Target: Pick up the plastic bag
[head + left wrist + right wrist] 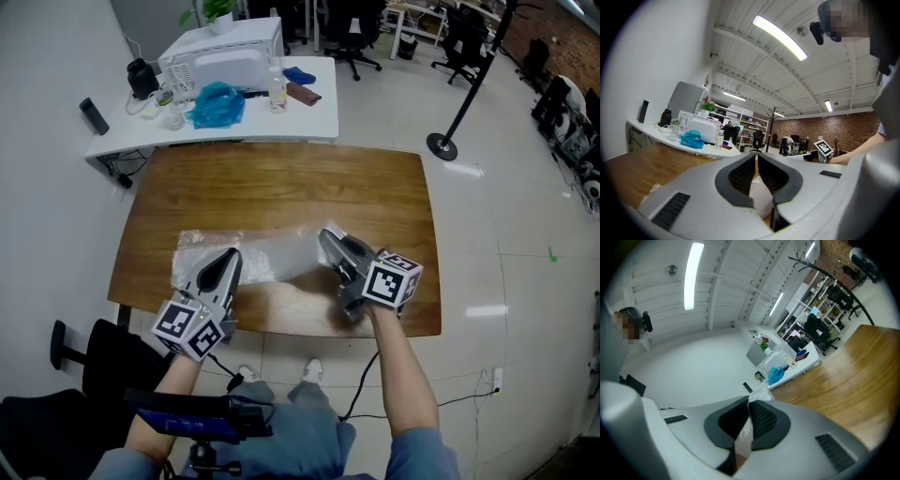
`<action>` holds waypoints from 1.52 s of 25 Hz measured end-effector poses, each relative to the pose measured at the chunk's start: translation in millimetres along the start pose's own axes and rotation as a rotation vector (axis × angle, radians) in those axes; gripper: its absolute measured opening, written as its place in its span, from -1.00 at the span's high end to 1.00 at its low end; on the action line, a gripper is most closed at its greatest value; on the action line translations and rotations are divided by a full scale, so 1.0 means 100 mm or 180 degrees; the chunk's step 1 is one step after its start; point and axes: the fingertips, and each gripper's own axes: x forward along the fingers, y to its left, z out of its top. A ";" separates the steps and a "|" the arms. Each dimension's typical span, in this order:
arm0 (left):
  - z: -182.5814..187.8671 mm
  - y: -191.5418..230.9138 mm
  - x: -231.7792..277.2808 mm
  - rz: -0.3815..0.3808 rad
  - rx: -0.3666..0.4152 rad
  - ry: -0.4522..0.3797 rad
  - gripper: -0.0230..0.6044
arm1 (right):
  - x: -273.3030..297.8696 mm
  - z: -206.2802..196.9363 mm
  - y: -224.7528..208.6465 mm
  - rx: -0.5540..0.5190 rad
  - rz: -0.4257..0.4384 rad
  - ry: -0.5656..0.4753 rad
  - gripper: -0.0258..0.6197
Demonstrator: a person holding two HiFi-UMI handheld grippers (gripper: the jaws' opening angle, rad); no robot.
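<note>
A clear, crinkled plastic bag (267, 251) is stretched across the front part of the wooden table (281, 187) in the head view. My left gripper (232, 255) is shut on the bag's left part. My right gripper (327, 236) is shut on the bag's right end. In the left gripper view, the jaws (756, 159) are together with a strip of the pale film (761, 194) pinched between the dark pads. The right gripper view shows the same: shut jaws (749, 404) with the film (744, 437) clamped and a tuft sticking out past the tips.
Behind the wooden table stands a white desk (319, 117) with a white appliance (225, 56), a blue bag (217, 105) and small items. A black pole stand (442, 145) is on the floor at the right. A black chair (103, 361) is at the near left.
</note>
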 end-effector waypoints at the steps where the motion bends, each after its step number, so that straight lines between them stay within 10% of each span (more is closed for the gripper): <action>1: -0.01 -0.03 0.02 -0.0047 0.0029 0.0017 0.85 | -0.07 -0.05 -0.05 0.0001 -0.0066 0.0035 0.91; 38: -0.43 -0.59 0.43 -0.0382 0.0079 0.0293 0.85 | -0.85 -0.80 -1.30 -0.0629 -0.1354 0.1325 0.83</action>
